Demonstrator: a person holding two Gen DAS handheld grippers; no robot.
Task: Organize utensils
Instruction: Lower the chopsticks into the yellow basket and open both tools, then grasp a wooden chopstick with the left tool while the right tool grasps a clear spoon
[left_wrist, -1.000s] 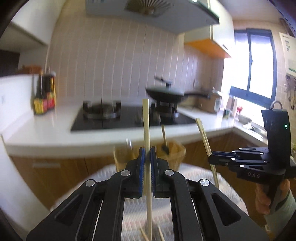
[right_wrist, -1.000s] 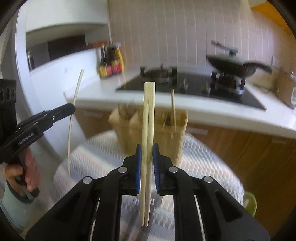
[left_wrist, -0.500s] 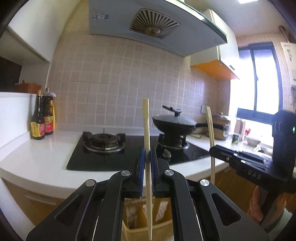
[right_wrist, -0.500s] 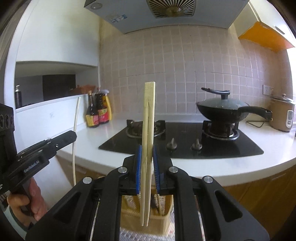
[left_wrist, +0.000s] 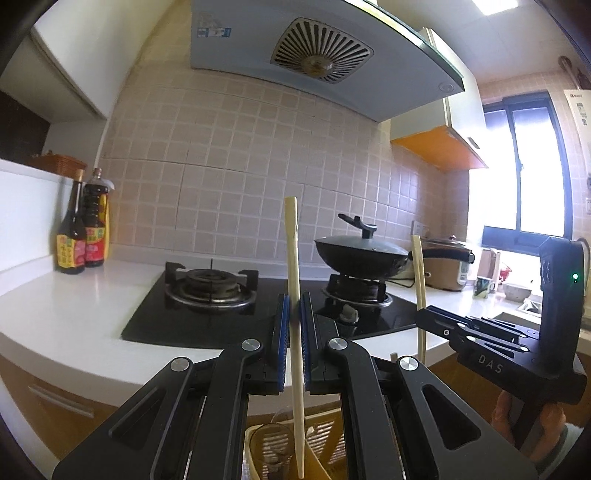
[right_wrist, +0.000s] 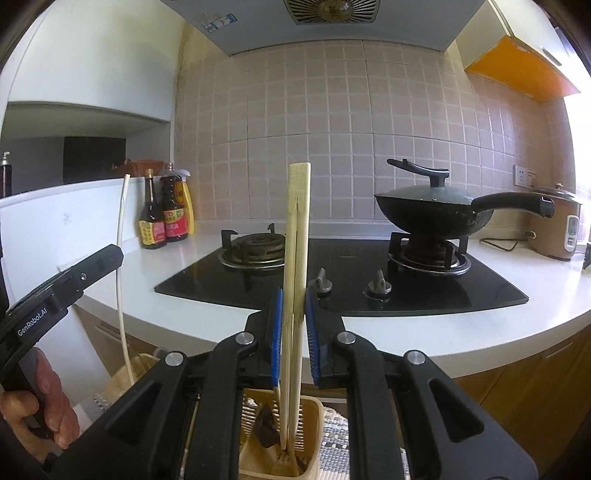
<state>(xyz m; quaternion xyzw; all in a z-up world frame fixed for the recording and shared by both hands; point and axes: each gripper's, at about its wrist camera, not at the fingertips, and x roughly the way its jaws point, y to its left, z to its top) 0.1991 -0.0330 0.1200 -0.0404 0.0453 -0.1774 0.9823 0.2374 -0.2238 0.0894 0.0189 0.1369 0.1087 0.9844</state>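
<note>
My left gripper (left_wrist: 291, 314) is shut on one pale wooden chopstick (left_wrist: 293, 280) held upright, its lower tip above a yellow slotted utensil basket (left_wrist: 325, 443). My right gripper (right_wrist: 293, 310) is shut on a pair of chopsticks (right_wrist: 297, 236), also upright, their lower ends at the mouth of the same basket (right_wrist: 306, 417). The right gripper (left_wrist: 421, 317) with its chopsticks (left_wrist: 418, 269) shows at the right of the left wrist view. The left gripper (right_wrist: 118, 254) with its chopstick (right_wrist: 121, 229) shows at the left of the right wrist view.
A white counter (right_wrist: 424, 328) carries a black gas hob (right_wrist: 351, 269) with a lidded wok (right_wrist: 428, 206). Sauce bottles (right_wrist: 166, 210) stand at the left, a rice cooker (right_wrist: 557, 225) at the right. A range hood (left_wrist: 317, 62) hangs above. The basket stands on a woven mat (right_wrist: 336, 443).
Both grippers have risen and tilted up with their chopsticks; the view now takes in the hob and wall, and the basket sits at the bottom edge of each view.
</note>
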